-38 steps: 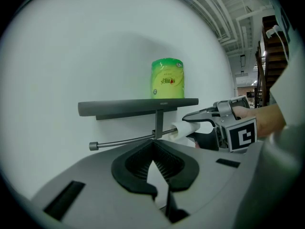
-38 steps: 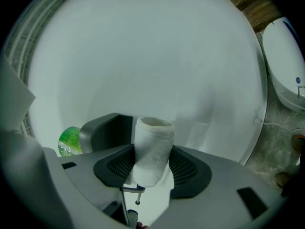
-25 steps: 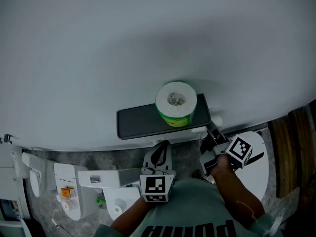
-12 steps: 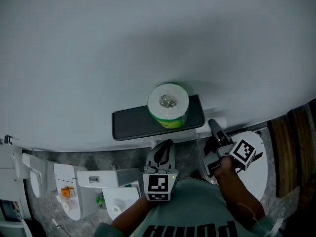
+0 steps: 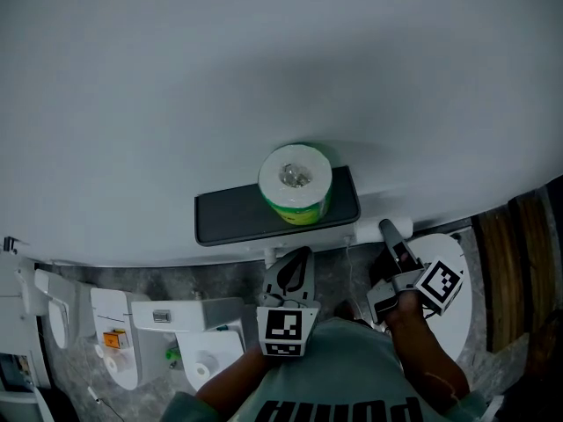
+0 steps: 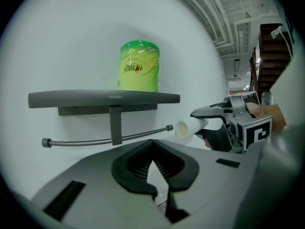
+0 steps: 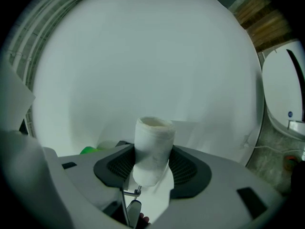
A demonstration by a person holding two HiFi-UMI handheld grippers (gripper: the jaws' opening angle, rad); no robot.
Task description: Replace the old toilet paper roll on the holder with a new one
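A new roll (image 5: 296, 181) in green wrapping stands upright on the dark wall shelf (image 5: 229, 216); the left gripper view also has the roll (image 6: 139, 66) and the shelf (image 6: 102, 98). Under the shelf, the holder's metal bar (image 6: 105, 138) is bare. My right gripper (image 5: 391, 236) is off the shelf's right end, shut on the old roll (image 7: 153, 137), a thin white tube pointing at the wall. My left gripper (image 5: 297, 260) hangs below the shelf's middle, shut, with nothing between its pads. From it I see the right gripper (image 6: 212, 120) and the old roll (image 6: 184, 130).
A white toilet (image 5: 453, 297) is below the right gripper. White fixtures (image 5: 176, 323) stand on the stone floor at lower left. A wooden panel (image 5: 519, 262) runs along the right edge. The plain white wall (image 5: 281, 77) fills the upper view.
My right gripper has drawn away to the right of the shelf's end, taking the old roll with it. The left gripper stays below the shelf.
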